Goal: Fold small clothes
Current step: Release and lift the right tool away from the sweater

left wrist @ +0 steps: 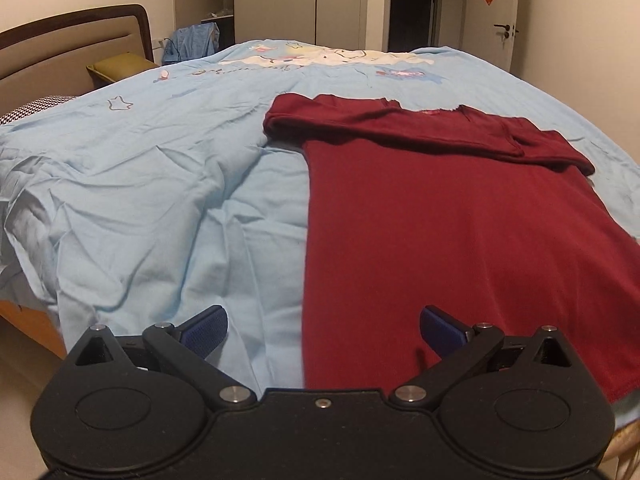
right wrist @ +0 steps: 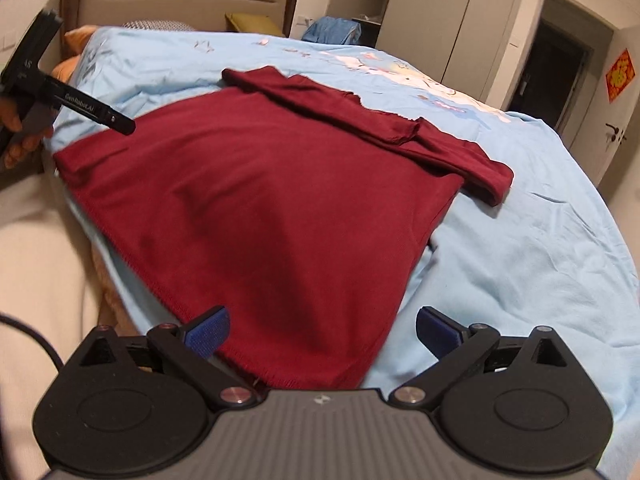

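The dark red shirt (left wrist: 460, 216) lies spread flat on the light blue bedsheet (left wrist: 160, 184), its hem at the edge of the bed nearest the grippers and its neckline toward the far side, where both sleeves look already folded in across the shoulders. It looks a soft, light knit that will drape and sag once lifted, so a one-handed lift would probably bunch it; the two hem corners look like the best places to pinch, one per gripper, to carry the bottom edge up toward the neckline. The cloth is plain, with a stitched hem, a small tag at the collar and only slight wrinkles. The left gripper (left wrist: 323, 330) hovers over the shirt's left hem corner with its blue pads (left wrist: 208, 326) spread wide, nothing between them; the right gripper (right wrist: 322, 330) hangs over the hem near the right corner, equally wide apart and empty
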{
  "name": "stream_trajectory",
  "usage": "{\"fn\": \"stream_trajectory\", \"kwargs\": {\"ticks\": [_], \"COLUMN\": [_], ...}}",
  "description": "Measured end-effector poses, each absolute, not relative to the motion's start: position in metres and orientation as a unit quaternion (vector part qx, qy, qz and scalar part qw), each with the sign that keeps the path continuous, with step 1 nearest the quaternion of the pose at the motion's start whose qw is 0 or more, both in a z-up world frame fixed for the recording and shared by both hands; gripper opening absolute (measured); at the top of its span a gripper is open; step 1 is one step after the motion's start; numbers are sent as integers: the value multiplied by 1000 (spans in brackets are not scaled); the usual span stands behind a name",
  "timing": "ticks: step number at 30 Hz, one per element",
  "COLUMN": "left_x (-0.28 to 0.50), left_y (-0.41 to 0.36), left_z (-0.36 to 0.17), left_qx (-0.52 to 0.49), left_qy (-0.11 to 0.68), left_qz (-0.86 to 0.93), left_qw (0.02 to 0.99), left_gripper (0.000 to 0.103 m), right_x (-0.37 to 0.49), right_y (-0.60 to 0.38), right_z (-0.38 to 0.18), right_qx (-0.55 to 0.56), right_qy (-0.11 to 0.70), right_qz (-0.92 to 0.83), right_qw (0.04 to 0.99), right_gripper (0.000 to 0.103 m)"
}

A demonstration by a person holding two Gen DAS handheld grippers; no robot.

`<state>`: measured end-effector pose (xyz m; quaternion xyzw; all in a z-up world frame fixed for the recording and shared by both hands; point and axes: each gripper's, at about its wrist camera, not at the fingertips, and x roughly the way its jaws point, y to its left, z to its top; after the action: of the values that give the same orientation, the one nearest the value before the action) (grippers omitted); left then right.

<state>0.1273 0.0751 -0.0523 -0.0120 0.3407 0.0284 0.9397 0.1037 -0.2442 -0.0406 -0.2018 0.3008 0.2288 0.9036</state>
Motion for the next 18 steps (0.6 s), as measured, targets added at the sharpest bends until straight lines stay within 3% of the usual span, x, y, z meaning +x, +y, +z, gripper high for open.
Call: {"fn": "stream_trajectory", "kwargs": {"ticks": [18], "left_x": [99], "left_y": [41], "left_z": [-48], "left_qx": [-4], "left_qy": [333], "left_qz": [-13], "left_qw": [943], "left_gripper": [102], "right_x": [79], "right_y": [-214], "right_z": [-71], "right_qx": [-414], "right_qy": [289], "right_qz": [176], "right_qw": [845], "right_gripper": [101]}}
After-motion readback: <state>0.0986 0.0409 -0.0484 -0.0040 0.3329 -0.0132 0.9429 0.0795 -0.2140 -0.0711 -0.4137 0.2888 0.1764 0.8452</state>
